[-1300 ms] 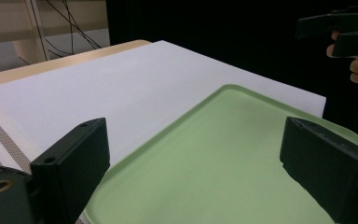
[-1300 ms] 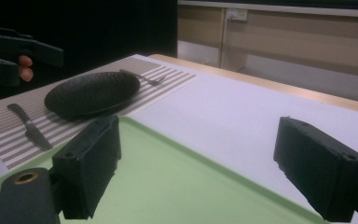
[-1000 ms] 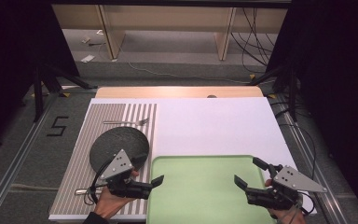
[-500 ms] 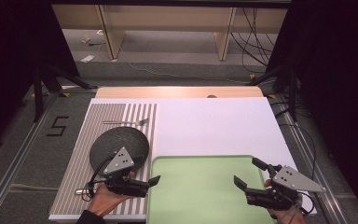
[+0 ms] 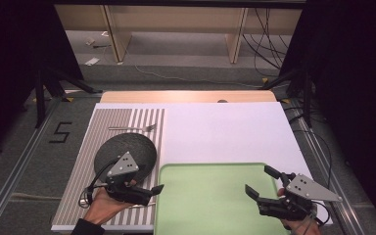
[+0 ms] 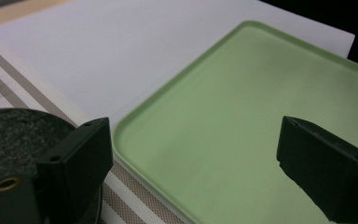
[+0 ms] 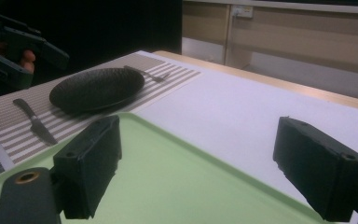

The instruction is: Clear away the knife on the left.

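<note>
The left gripper (image 5: 147, 188) hovers with jaws apart over the tray's left edge, just beside the plate (image 5: 126, 153). The right gripper (image 5: 263, 187) is also wide apart, empty, over the tray's right side. The tray (image 5: 210, 196) lies on the white sheet (image 5: 225, 132). A knife (image 7: 35, 122) and a fork (image 5: 133, 128) lie on the striped mat (image 5: 90, 147) near the plate.
</note>
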A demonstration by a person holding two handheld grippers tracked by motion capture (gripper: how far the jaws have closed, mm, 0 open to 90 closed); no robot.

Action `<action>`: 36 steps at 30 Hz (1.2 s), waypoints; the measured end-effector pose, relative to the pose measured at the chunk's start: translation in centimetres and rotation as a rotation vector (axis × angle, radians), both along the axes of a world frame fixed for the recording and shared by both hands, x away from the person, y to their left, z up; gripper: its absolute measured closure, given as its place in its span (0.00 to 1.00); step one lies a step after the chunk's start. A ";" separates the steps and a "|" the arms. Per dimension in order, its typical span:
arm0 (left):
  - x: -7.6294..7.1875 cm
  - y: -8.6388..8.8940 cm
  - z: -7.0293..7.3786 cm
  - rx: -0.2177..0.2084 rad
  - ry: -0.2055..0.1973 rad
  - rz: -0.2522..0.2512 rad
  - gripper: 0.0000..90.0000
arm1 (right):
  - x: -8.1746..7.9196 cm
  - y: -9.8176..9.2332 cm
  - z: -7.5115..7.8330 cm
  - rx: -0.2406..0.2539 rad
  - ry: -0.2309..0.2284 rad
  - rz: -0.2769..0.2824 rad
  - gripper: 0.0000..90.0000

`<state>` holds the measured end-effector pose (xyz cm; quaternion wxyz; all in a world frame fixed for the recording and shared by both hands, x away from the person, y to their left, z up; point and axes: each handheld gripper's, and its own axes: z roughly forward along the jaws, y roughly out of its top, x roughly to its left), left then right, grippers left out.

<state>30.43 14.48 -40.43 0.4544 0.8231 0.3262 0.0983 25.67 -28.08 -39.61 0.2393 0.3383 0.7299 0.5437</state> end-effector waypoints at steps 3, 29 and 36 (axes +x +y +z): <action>0.0 -0.3 -0.1 0.055 0.023 -0.017 0.11 | 0.0 0.0 0.0 0.001 0.001 -0.001 0.18; 0.5 2.0 0.5 0.355 0.133 -0.056 0.16 | -0.1 0.1 0.0 -0.003 0.002 0.006 0.18; 0.5 3.1 0.3 0.395 0.150 -0.066 0.17 | 0.0 0.1 0.0 -0.003 0.000 0.007 0.18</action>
